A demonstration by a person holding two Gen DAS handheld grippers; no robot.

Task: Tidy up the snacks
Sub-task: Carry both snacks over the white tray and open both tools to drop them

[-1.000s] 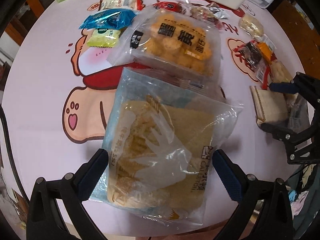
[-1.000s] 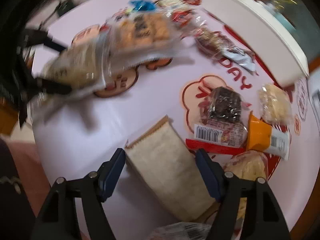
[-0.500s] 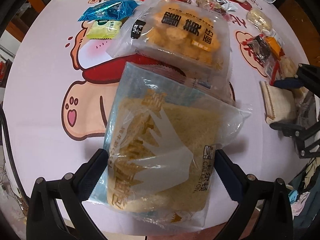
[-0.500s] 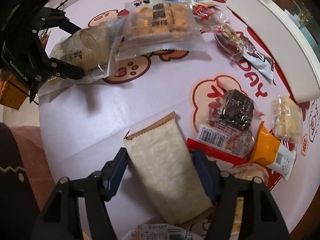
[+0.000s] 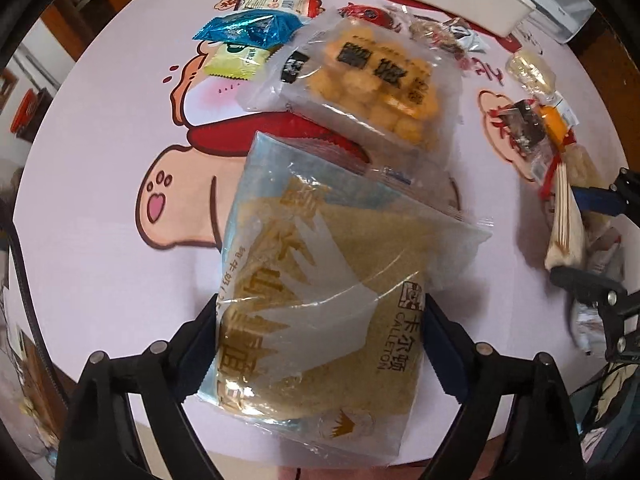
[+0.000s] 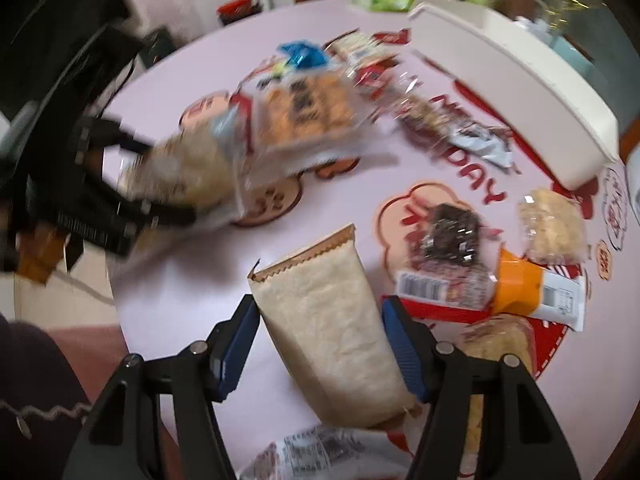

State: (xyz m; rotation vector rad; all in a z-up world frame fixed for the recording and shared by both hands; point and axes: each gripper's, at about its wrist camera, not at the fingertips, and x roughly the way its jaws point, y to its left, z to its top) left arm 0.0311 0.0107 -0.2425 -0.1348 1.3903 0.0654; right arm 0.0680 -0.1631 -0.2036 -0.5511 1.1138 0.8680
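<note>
My left gripper (image 5: pixel 320 344) is shut on a large clear bag of golden-brown cake (image 5: pixel 320 300) and holds it over the near table edge. The bag's far end overlaps a clear bag of orange puffs (image 5: pixel 372 76). My right gripper (image 6: pixel 316 336) is shut on a beige paper-look snack packet (image 6: pixel 324 320), lifted a little off the table. In the right wrist view the left gripper with its cake bag (image 6: pixel 180 176) is blurred at the left. The right gripper shows at the right edge of the left wrist view (image 5: pixel 592 236).
A white tray (image 6: pixel 512 84) stands at the far side of the round pink table (image 5: pixel 88 248). Loose snacks lie around: a blue packet (image 5: pixel 248 28), a yellow-green packet (image 5: pixel 236 60), a dark brownie pack (image 6: pixel 448 236), an orange-white packet (image 6: pixel 536 292), a pale cracker pack (image 6: pixel 552 224).
The right gripper has closed on the beige packet and lifted it and the view swings. The left gripper still grips the cake bag, which has shifted slightly nearer.
</note>
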